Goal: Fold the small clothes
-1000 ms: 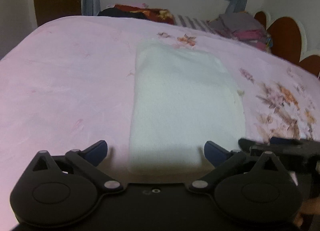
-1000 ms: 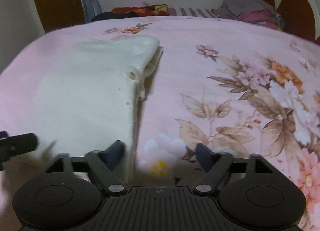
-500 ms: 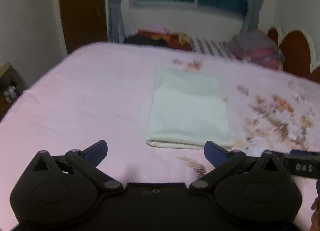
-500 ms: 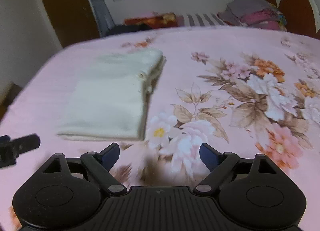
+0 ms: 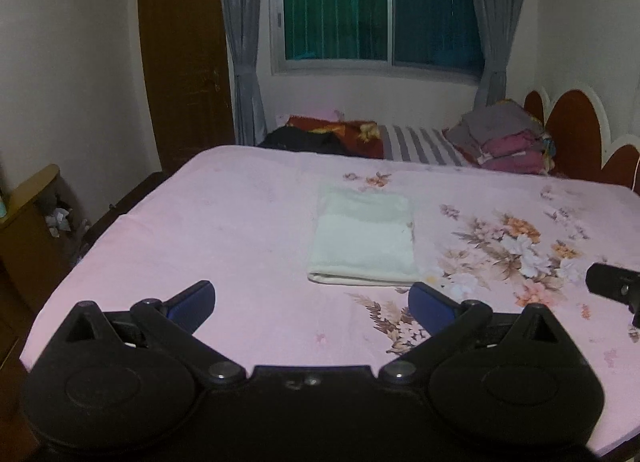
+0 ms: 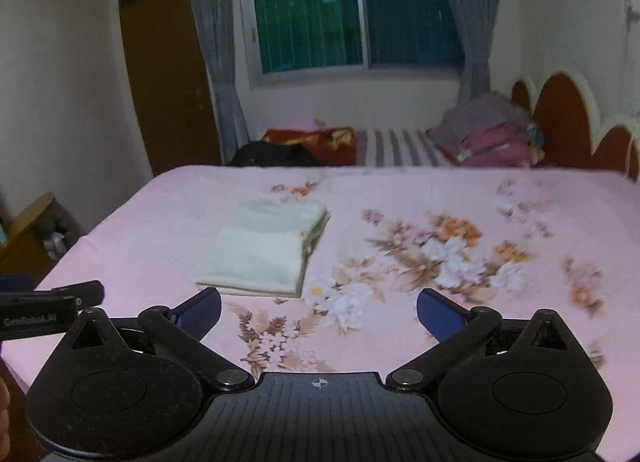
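Item: folded cream garment [image 5: 363,243], lying flat on the pink flowered bedsheet [image 5: 224,230] near the middle of the bed, its thick folded edge toward the foot. Nothing touches it.

Left wrist view only: the garment's broad top face, squared up, with a paler band across its far end; a wooden cabinet [image 5: 28,214] at the left edge with crumpled bits beside it; the tip of the right gripper [image 5: 612,285] entering from the right edge, above the flower print.

Right wrist view only: the garment's right side, where the stacked layers show as open edges; the large flower print [image 6: 448,250] spread over the right half of the sheet; a black bar of the left gripper [image 6: 44,302] at the left edge, bearing pale lettering; a sliver of the person's hand [image 6: 3,402] at the lower left corner.

Both views: window [image 5: 380,10] with grey curtains, brown door [image 5: 184,62], a heap of clothes [image 5: 508,138] by the scalloped headboard [image 5: 576,134], a striped cloth and dark bedding past the far edge of the sheet.

Left gripper [image 5: 312,300]: held above the near part of the bed, tilted down toward the sheet, blue-padded fingers [image 5: 192,298] spread wide, nothing between them.

Right gripper [image 6: 319,306]: held likewise, beside the left one and well short of the garment, jaws opening and standing wide apart, nothing between them.
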The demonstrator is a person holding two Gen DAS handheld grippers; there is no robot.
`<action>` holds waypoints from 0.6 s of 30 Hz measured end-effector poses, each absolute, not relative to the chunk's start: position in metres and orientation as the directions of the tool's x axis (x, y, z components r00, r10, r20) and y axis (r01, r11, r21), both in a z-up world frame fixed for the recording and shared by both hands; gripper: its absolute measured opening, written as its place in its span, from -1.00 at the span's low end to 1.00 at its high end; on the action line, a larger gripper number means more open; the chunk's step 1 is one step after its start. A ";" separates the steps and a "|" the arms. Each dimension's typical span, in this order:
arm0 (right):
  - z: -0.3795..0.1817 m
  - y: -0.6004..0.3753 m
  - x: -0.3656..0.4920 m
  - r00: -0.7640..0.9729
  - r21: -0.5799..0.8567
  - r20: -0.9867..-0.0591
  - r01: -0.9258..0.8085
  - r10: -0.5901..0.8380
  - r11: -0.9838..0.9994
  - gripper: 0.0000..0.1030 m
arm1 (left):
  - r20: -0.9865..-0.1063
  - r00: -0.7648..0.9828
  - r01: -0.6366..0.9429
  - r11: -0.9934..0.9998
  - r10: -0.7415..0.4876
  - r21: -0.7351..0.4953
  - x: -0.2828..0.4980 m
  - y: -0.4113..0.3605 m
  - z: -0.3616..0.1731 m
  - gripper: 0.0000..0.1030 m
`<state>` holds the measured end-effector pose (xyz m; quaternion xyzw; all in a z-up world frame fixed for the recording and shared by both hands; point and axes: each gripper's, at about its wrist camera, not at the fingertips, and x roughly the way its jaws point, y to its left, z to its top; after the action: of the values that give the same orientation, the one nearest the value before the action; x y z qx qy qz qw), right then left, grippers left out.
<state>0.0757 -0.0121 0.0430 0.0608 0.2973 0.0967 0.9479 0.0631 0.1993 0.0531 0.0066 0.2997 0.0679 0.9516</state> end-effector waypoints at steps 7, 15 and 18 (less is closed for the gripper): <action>0.064 -0.016 0.033 0.861 0.149 -0.471 -0.137 0.192 0.979 0.99 | -0.553 0.820 -0.153 0.988 0.147 0.035 0.038 0.198 0.065 0.99; 0.068 -0.013 0.018 0.868 0.126 -0.454 -0.159 0.200 0.979 0.99 | -0.551 0.819 -0.176 0.984 0.162 0.028 0.021 0.201 0.069 0.99; 0.063 -0.013 0.019 0.865 0.120 -0.461 -0.159 0.197 0.980 0.99 | -0.547 0.820 -0.183 0.983 0.170 0.032 0.019 0.202 0.070 0.99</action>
<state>0.0187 -0.0129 0.0634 0.0388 0.2427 0.0921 0.9649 0.0185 0.2019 0.0695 -0.0108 0.2855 0.0926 0.9538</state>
